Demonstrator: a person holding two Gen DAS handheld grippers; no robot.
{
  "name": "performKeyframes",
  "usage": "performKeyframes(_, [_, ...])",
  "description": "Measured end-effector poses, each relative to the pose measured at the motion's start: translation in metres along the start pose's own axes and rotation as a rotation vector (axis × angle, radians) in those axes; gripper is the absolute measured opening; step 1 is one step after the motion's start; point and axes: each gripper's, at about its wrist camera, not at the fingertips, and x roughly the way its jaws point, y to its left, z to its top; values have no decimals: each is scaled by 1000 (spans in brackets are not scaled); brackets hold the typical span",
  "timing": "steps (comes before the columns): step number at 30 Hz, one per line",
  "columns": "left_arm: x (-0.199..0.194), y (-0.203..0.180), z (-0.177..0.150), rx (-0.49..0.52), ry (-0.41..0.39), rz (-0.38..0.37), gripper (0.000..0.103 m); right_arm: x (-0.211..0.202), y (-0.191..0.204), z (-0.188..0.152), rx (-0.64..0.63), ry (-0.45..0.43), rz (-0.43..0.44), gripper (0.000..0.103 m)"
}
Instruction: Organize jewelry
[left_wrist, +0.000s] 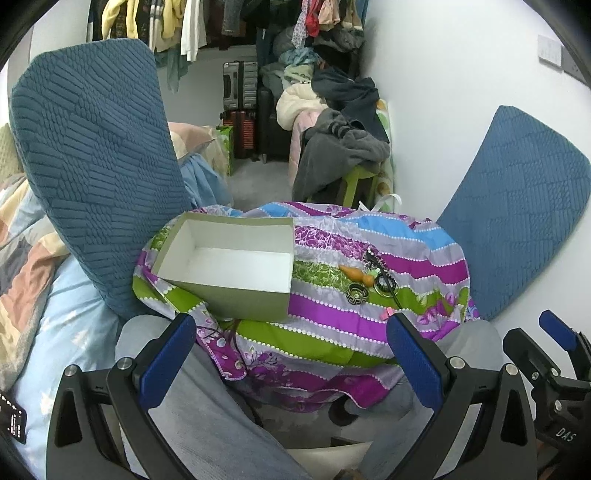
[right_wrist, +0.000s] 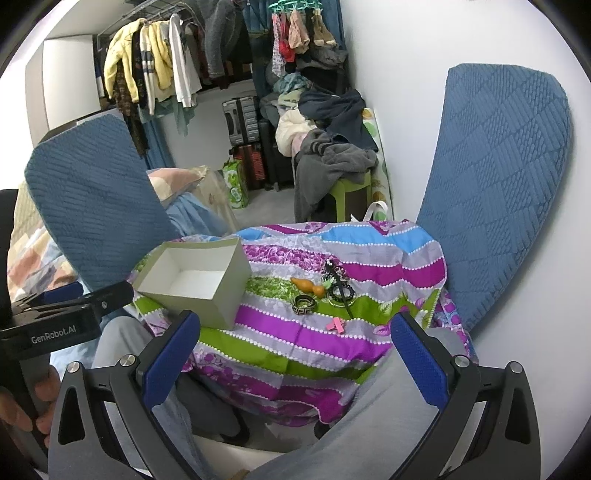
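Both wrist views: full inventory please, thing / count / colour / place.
box: 1, grey-green outside, white inside, open and empty, left on the cloth
cloth: 1, purple, green, blue and grey stripes, draped over the work surface
gourd charm: 1, orange, right of the box
patterned ring: 1, black and gold, in front of the gourd charm
dark jewelry pile: count unclear, black with green bits, right of the gourd charm
pink piece: 1, pink, near edge of the cloth
cushions: 2, blue quilted, either side
hanging clothes: many, mixed colours, back
suitcases: several, grey, red, black, back
legs: grey trousers, under the cloth
left gripper: blue pads, open
right gripper: blue pads, open
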Motion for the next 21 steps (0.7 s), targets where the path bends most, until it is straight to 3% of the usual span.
performKeyframes(21, [13, 20, 2, -29, 9, 2, 103, 5, -5, -5, 18, 14, -29, 103])
